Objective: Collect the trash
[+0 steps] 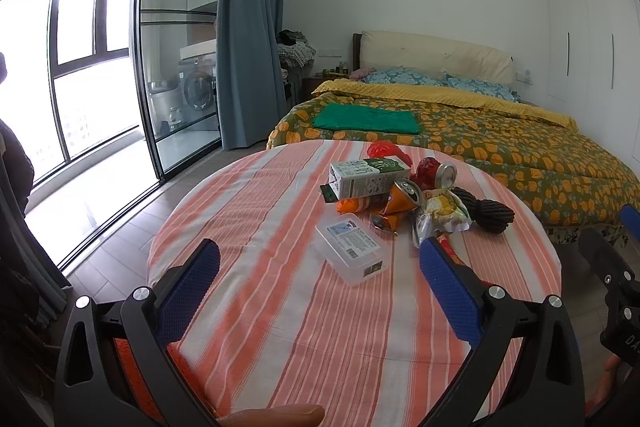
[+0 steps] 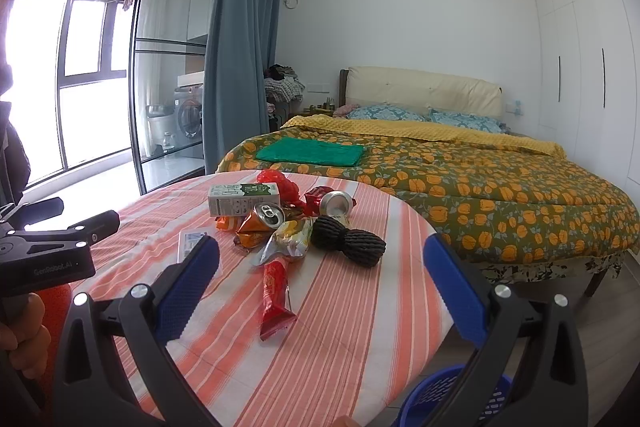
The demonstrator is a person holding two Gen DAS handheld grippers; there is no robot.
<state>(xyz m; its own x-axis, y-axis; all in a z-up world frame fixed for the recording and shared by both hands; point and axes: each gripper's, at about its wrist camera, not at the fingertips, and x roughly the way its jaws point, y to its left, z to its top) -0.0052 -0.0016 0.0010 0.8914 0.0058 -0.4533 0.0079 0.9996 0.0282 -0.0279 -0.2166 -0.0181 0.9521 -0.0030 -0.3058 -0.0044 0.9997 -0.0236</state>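
Striped round table (image 2: 360,307) bore a clustered trash pile: milk carton (image 2: 243,199), two crushed cans (image 2: 269,214), snack wrappers (image 2: 276,291), black foam netting (image 2: 348,241), clear plastic box (image 1: 352,253); left gripper (image 1: 320,263) and right gripper (image 2: 320,263) hovered wide open, empty; blue basket (image 2: 452,399) below the table edge.

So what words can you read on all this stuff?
"GenRobot.AI": on the left gripper body, seen from the right wrist.
"DA": cut-off letters on the right gripper body.
Milk carton: print too blurred.
Clear plastic box label: too small.
Red wrapper: unreadable.
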